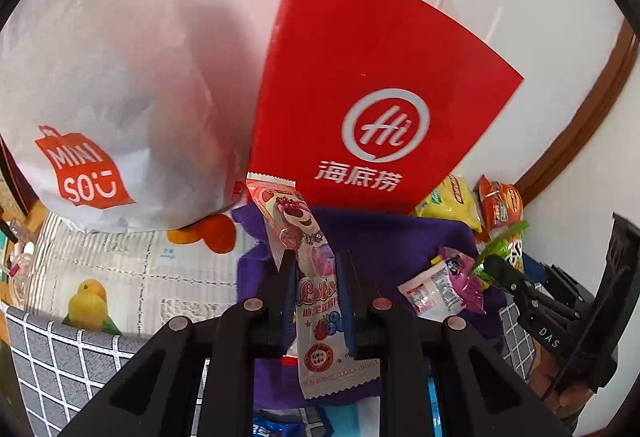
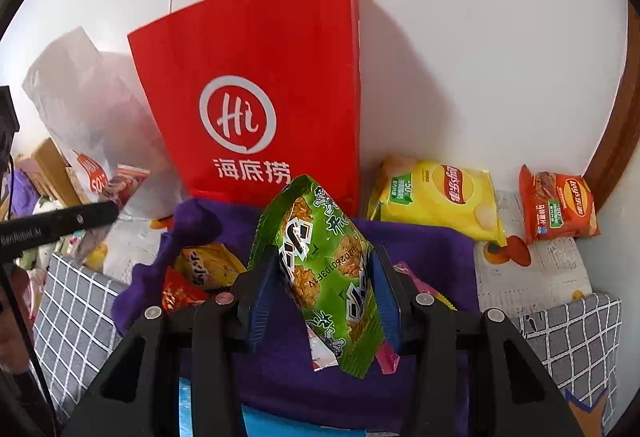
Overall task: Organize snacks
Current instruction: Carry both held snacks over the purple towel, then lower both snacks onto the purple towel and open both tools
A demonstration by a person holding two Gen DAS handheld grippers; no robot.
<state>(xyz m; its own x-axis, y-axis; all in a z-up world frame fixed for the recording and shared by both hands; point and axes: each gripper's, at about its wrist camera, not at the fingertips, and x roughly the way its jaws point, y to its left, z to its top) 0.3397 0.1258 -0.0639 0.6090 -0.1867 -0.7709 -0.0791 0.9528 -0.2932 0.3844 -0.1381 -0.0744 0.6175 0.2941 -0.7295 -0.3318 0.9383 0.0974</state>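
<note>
My left gripper [image 1: 316,277] is shut on a long pink strawberry-bear snack packet [image 1: 308,265], held upright over a purple cloth [image 1: 384,237]. My right gripper [image 2: 324,277] is shut on a green snack packet [image 2: 328,265] above the same purple cloth [image 2: 420,245]. A red paper bag with a white "Hi" logo [image 1: 372,85] stands against the wall behind the cloth; it also shows in the right wrist view [image 2: 256,85]. A white plastic bag with a red logo [image 1: 100,109] stands to its left. The right gripper [image 1: 500,269] shows at the left wrist view's right side.
A yellow chip bag [image 2: 440,201] and an orange chip bag [image 2: 560,205] lie right of the red bag by the wall. Small packets [image 1: 440,285] and yellow and red packets [image 2: 200,273] lie on the cloth. A grey checked cloth [image 2: 76,301] and fruit-print tablecloth [image 1: 132,269] cover the table.
</note>
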